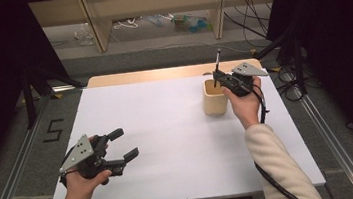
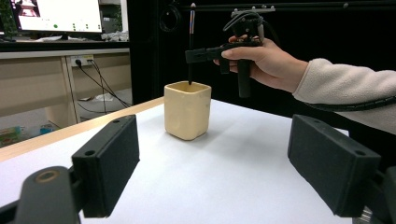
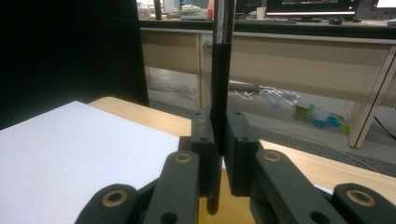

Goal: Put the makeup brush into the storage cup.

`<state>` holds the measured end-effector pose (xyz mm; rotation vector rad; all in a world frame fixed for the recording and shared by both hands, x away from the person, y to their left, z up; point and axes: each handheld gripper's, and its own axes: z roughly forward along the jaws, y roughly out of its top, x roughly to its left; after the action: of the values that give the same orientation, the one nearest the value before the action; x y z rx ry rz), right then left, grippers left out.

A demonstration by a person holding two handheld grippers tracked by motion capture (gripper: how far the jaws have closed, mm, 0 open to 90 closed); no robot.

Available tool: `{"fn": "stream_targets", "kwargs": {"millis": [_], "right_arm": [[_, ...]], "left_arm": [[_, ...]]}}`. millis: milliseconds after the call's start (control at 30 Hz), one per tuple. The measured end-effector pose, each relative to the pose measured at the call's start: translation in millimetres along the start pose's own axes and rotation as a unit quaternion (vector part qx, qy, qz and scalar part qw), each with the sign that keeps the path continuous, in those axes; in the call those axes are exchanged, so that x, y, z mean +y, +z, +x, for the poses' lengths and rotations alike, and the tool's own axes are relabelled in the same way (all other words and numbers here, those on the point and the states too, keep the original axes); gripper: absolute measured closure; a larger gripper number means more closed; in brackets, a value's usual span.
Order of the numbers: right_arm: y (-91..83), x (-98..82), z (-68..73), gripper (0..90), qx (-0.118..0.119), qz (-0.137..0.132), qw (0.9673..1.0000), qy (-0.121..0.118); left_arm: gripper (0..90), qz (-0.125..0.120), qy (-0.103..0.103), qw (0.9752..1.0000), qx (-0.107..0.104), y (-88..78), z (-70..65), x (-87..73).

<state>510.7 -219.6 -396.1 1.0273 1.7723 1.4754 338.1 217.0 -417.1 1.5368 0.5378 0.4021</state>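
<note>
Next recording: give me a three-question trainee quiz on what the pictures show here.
1. What does the right gripper hold?
2. True or false: the pen lies flat on the table.
3. The left gripper is: A) open, holding nothing; B) shut on the cup.

Key:
1. A dark pen, upright, its lower end at the mouth of the cream cup.
2. False.
3. A.

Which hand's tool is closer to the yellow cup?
The right. The right tool is just above the cup, holding a pen upright with its tip at the cup's mouth. The left tool sits open, far off near the table's front-left edge.
</note>
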Motion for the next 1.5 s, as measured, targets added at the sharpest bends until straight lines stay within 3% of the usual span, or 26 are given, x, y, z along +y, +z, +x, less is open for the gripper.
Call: {"fn": "stream_targets", "kwargs": {"millis": [133, 200, 467, 1333, 1467, 1500], "right_arm": [[0.0, 0.4, -0.6, 84.0, 0.000, 0.009, 1.0000, 0.000], [1.5, -0.2, -1.0, 84.0, 0.001, -0.001, 1.0000, 0.001], [2.0, -0.2, -1.5, 84.0, -0.003, 0.009, 1.0000, 0.001], [7.4, -3.3, -3.6, 84.0, -0.001, 0.005, 1.0000, 0.001], [6.2, -3.3, -3.8, 84.0, -0.004, 0.017, 0.9999, -0.001], [7.3, -4.1, -3.7, 84.0, -0.005, 0.008, 1.0000, 0.002]], "left_arm": [[16.6, 0.001, 0.000, 1.0000, -0.001, 0.2, 0.0, -0.1], [16.6, 0.000, 0.000, 1.0000, 0.000, 0.1, 0.0, 0.0], [16.6, 0.000, 0.000, 1.0000, 0.000, 0.0, 0.0, 0.1], [16.6, 0.001, 0.001, 1.0000, -0.001, 0.1, 0.0, 0.0], [16.6, 0.001, 0.001, 1.0000, -0.001, 0.1, 0.1, -0.1], [16.6, 0.001, 0.001, 1.0000, -0.001, 0.1, 0.1, -0.1]]}}
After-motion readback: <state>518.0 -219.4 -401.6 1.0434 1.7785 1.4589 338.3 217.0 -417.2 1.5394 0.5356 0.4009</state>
